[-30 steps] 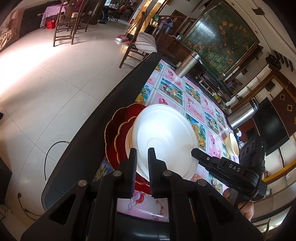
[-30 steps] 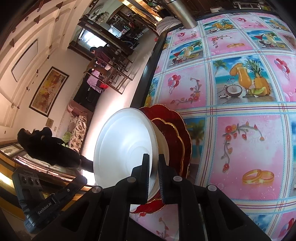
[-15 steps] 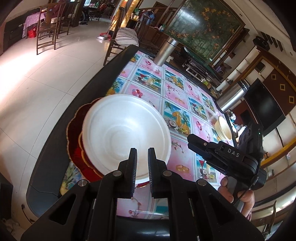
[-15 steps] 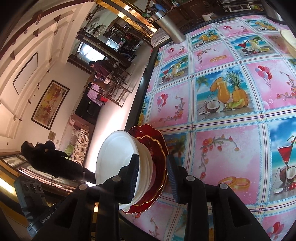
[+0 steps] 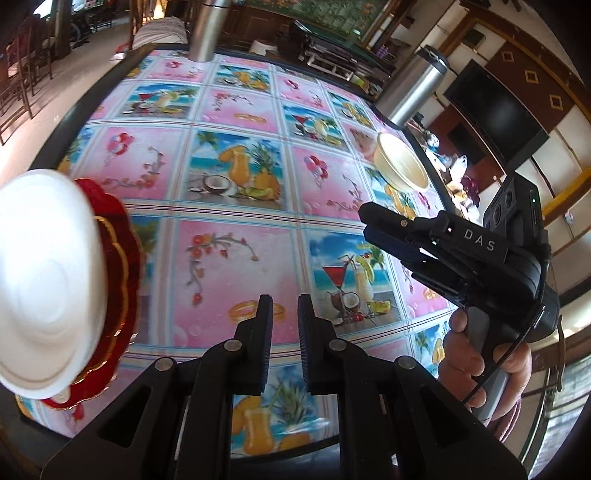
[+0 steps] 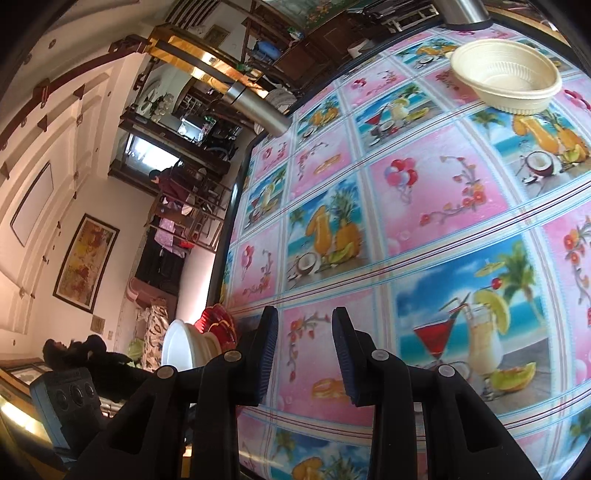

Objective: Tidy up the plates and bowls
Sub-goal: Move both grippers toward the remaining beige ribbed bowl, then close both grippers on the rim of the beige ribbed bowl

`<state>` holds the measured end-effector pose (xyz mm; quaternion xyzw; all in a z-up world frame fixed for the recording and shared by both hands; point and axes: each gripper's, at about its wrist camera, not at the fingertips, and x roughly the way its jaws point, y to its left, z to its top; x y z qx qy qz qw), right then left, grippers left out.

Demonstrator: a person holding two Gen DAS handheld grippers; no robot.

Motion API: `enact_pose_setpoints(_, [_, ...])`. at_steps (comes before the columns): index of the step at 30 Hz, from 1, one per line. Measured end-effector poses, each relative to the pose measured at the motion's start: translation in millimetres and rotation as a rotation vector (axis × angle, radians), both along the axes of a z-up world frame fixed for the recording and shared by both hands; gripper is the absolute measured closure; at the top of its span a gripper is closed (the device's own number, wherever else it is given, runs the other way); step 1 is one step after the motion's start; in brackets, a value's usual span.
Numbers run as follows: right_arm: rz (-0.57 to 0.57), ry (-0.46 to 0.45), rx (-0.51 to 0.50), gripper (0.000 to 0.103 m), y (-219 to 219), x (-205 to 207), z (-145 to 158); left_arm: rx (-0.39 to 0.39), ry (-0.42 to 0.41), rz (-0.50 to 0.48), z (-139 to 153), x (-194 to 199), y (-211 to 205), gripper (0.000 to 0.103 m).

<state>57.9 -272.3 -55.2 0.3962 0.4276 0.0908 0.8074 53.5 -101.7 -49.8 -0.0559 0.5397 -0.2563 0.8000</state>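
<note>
A white bowl (image 5: 40, 280) sits on a stack of red, gold-rimmed plates (image 5: 122, 266) at the table's left edge; the stack also shows small in the right wrist view (image 6: 218, 328), with the white bowl (image 6: 184, 347) on it. A cream plastic bowl (image 5: 400, 166) stands alone at the far right of the table (image 6: 506, 79). My left gripper (image 5: 285, 308) is nearly shut and empty, over the tablecloth to the right of the stack. My right gripper (image 6: 304, 325) is open and empty, above the cloth; in the left wrist view it (image 5: 365, 223) hovers to the right.
The table (image 5: 236, 206) has a pink and blue drinks-patterned cloth and a dark rim. Two steel cylinders (image 5: 207, 29) (image 5: 413, 88) stand at its far edge. Chairs and a tiled floor (image 5: 22, 74) lie beyond the left edge. A person (image 6: 77, 354) stands in the background.
Both grippers let go of the white bowl, which now rests on the red plates. Both drew back and swung right, toward the cream bowl. The right gripper opened.
</note>
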Motion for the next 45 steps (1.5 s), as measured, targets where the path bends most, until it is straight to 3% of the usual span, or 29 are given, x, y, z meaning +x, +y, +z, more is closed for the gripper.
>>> enact_pose_setpoints(3, [-0.061,0.008,0.01,0.069,-37.4,-4.4,-5.6,0.009,0.04,-0.045,-9.5,7.8,-34.3,0.089])
enact_pose_setpoints(7, [-0.134,0.016,0.009,0.069,-83.9,-11.7,-11.9,0.038,0.058,-0.091,-18.6,15.2,-74.2,0.064])
enact_pose_setpoints(13, [-0.228,0.039,0.024,0.069,-146.2,-22.5,-29.3,0.069,0.102,-0.149,-36.5,29.1,-123.9,0.064])
enact_pose_setpoints(20, [-0.31,0.055,0.011,0.069,-204.3,-21.2,-37.5,0.072,0.138,-0.146,-44.6,58.2,-155.7,0.064])
enact_pose_setpoints(24, [-0.357,0.038,0.005,0.069,-232.1,-9.9,-29.9,0.047,0.092,-0.12,-24.4,89.5,-176.2,0.064])
enact_pose_setpoints(27, [-0.403,0.026,0.021,0.069,-253.5,2.0,-24.1,0.027,0.072,-0.091,-15.4,120.0,-195.3,0.057])
enact_pose_setpoints(33, [-0.479,0.06,0.033,0.069,-293.7,33.1,-31.8,-0.006,0.083,-0.028,-26.6,172.2,-228.6,0.057])
enact_pose_setpoints(45, [-0.488,0.069,0.051,0.069,-308.0,47.5,-56.9,-0.11,0.139,0.019,-54.8,206.7,-259.8,0.057])
